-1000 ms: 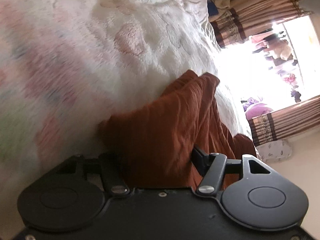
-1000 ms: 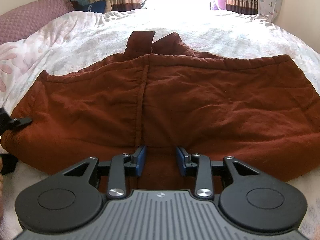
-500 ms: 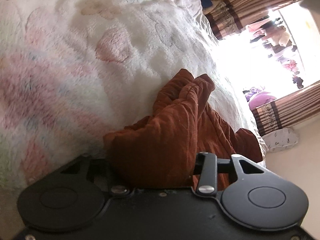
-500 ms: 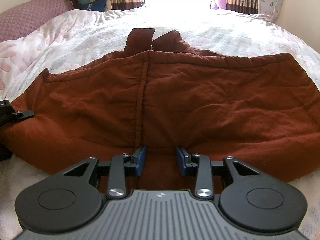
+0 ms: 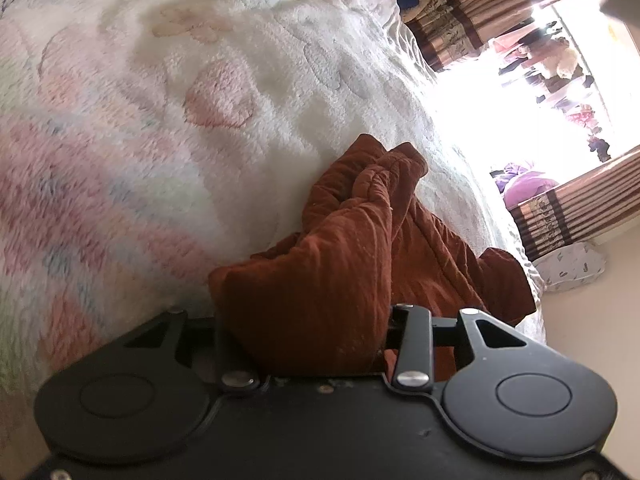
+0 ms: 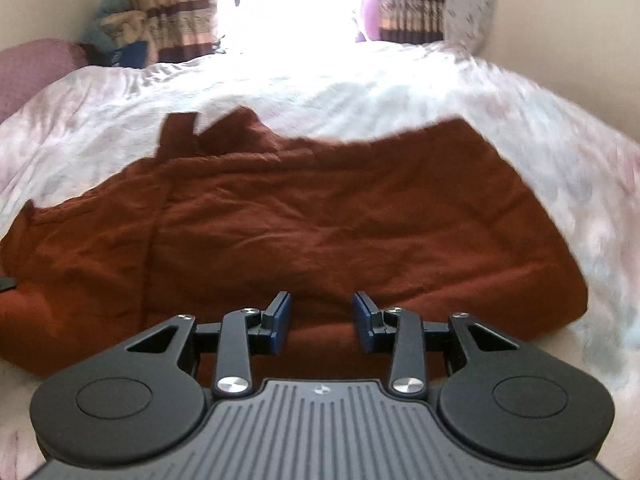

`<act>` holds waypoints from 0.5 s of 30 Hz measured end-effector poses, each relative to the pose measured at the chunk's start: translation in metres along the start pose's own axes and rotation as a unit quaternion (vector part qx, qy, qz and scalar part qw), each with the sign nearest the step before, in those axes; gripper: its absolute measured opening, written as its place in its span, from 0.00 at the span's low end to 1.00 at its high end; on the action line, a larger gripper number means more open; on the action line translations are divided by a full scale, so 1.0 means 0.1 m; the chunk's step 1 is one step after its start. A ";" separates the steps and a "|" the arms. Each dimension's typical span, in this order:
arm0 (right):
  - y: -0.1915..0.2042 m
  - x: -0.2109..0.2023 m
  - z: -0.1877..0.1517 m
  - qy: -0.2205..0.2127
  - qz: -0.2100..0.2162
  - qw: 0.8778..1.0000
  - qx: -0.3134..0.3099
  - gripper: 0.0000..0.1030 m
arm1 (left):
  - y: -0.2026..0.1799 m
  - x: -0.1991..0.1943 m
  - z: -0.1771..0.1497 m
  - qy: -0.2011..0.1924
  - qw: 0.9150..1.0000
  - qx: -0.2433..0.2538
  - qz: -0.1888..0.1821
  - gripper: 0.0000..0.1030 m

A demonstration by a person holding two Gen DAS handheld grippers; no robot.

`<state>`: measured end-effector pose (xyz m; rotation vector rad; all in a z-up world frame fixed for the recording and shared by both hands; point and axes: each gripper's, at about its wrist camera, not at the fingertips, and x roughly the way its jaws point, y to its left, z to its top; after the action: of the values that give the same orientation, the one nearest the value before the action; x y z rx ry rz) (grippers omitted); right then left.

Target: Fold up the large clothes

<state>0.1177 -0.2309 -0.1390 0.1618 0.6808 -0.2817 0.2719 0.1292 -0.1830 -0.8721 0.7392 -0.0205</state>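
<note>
Shifted sideways, the right gripper point(image 6: 321, 322) pinches the rust-brown padded garment's point(image 6: 320, 232) hem; the left gripper point(image 5: 304, 336) clamps its bunched edge.

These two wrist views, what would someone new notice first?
A big rust-brown garment spread across the white fleecy blanket on the bed fills the right view. In the left view, the left tool is clamped on a bunched edge of it. Beyond the bed, a glaring bright window sits between striped curtains.
</note>
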 end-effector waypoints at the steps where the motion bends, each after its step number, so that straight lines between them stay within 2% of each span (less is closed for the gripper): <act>1: -0.01 0.04 -0.01 0.004 0.001 1.000 0.005 0.42 | 0.00 0.00 0.00 -0.001 1.000 0.003 0.000 0.40; 7: 0.05 0.07 -0.03 0.001 0.000 1.000 -0.016 0.42 | -0.08 -0.07 0.01 -0.004 1.000 0.019 -0.009 0.37; 11: -0.14 -0.15 0.02 -0.043 0.001 0.999 0.009 0.41 | -0.28 -0.20 0.03 -0.010 0.999 0.034 -0.024 0.34; 15: -0.41 -0.18 0.06 -0.041 -0.013 0.999 0.026 0.42 | -0.72 -0.37 0.00 -0.025 0.993 0.100 -0.063 0.31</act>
<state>0.0950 -0.2671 -0.1252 0.1905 0.5953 -0.3299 0.2634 0.0928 -0.1106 -0.7226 0.6226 -0.1811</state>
